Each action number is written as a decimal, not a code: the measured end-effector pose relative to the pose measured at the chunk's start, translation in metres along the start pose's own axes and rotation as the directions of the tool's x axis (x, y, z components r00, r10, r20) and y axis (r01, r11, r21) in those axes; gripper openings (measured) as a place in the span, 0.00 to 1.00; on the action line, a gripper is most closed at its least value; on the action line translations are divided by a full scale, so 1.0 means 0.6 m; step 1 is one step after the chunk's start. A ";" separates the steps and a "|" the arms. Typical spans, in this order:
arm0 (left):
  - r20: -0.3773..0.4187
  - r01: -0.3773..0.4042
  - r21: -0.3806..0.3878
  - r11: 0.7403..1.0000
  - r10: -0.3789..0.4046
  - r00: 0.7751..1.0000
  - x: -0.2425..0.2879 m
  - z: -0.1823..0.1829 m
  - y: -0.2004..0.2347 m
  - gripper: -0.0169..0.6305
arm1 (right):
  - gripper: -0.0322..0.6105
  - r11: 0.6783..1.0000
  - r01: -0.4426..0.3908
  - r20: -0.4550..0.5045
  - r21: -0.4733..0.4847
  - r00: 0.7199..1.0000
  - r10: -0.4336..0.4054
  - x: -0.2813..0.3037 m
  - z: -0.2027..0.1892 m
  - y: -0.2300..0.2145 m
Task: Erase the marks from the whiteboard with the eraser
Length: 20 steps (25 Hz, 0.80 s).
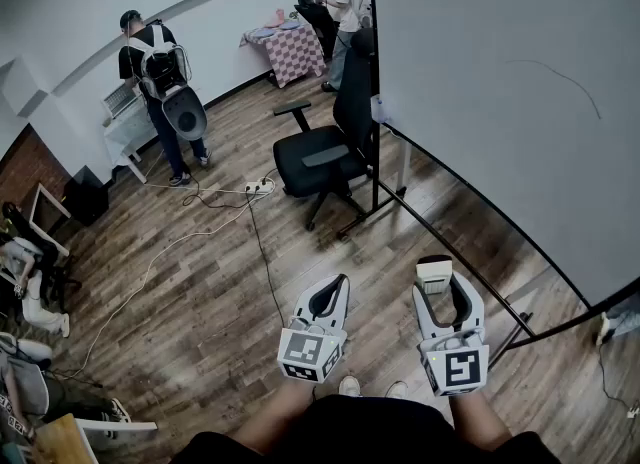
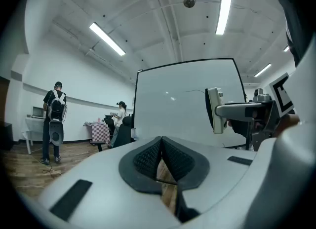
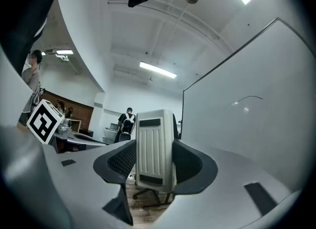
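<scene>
Clamped upright in the jaws of the right gripper (image 3: pixel 155 163) is the pale ribbed eraser (image 3: pixel 154 141), while the jaws of the left gripper (image 2: pixel 162 158) are pressed together on nothing. The whiteboard (image 1: pixel 500 122) carries a thin curved mark (image 1: pixel 572 79) ahead, above and right of the loaded jaws, so the eraser should probably rise there and press flat. No brand or writing is legible, only the square markers (image 1: pixel 458 369).

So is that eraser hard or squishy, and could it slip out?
Probably hard: the eraser looks like ribbed plastic and shows no dent between the right gripper's jaws. Likely light, being slim. Its ribs and the textured pads should curb slipping.
</scene>
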<state>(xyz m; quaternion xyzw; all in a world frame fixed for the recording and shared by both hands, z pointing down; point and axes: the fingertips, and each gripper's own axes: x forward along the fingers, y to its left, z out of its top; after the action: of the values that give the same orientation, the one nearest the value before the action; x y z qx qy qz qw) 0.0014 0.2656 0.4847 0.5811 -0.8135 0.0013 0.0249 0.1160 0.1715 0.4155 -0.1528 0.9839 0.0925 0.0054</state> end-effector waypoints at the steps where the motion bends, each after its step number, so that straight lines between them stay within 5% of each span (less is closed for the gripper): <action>1: -0.001 0.002 -0.001 1.000 -0.002 1.000 0.001 -0.001 0.001 0.06 | 0.44 1.000 0.001 0.000 0.003 1.000 -0.001 0.002 0.000 0.001; 15: 0.010 0.045 0.019 0.999 -0.045 0.999 -0.011 -0.001 0.051 0.06 | 0.44 0.999 0.047 -0.013 -0.022 0.999 -0.048 0.052 -0.002 0.048; 20: 0.017 0.031 0.041 0.999 -0.032 0.999 -0.013 0.002 0.077 0.06 | 0.44 0.995 0.074 -0.001 0.063 0.997 -0.074 0.054 -0.006 0.045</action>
<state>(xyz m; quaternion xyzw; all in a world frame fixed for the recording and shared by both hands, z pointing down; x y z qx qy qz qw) -0.0400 0.2881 0.4845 0.5942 -0.8042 0.0124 0.0056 0.0771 0.1866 0.4229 -0.1890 0.9800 0.0612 0.0145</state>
